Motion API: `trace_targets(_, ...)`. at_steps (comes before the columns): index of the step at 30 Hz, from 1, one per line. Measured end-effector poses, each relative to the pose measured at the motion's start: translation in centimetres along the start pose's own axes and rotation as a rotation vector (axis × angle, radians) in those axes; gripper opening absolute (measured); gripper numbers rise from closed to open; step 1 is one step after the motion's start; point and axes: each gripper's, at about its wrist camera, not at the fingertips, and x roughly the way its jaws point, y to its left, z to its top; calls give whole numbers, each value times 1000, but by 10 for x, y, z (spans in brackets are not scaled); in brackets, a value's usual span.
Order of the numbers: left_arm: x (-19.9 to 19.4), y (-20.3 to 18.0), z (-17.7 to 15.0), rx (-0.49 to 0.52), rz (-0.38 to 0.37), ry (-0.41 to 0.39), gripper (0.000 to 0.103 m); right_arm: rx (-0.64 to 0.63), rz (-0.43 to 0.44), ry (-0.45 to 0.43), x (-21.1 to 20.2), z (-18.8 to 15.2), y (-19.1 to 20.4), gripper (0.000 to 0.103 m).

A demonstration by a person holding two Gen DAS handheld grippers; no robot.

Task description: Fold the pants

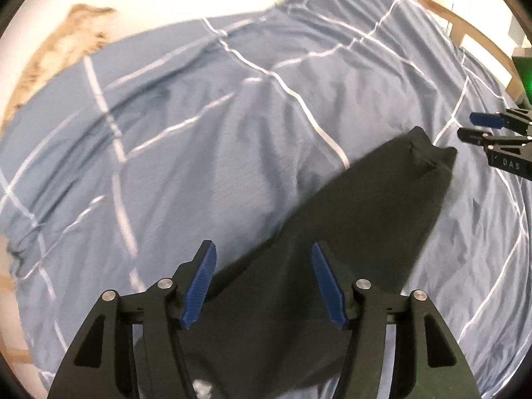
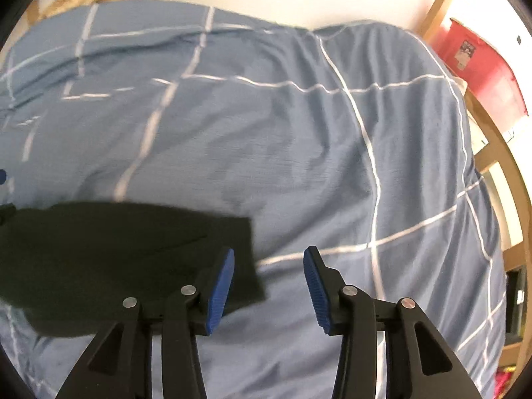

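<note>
The black pants lie folded lengthwise in a long strip on the blue checked duvet. In the left wrist view my left gripper is open and empty, hovering over the wide near end of the pants. My right gripper shows at the right edge, open, just beyond the far narrow end. In the right wrist view the pants lie at lower left and my right gripper is open and empty beside their end edge, above the duvet.
A beige blanket lies at the bed's far left corner against the white wall. A wooden bed frame curves along the right side, with a red box behind it.
</note>
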Motion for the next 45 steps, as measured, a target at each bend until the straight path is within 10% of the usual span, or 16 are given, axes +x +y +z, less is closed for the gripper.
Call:
trace_targets(14,-59,104,-131,-68,47,95,63,-39,289,3,-71,-69,159,44)
trace_targets(22,-19,164,-111,-7,-71,135,63,-6,286,10,-62,-47,217,44)
trace_targets(34,81,193,-113,-226,-288,304,62,120,273,39,-16,1,236,44)
trace_targets(37,84,197,-117,-270,-298,304,20,82,279,58,-5,6,244,44)
trace_targets(45,52,215,-119,-310,-241,188,12,14,322,88,20,16,269,44)
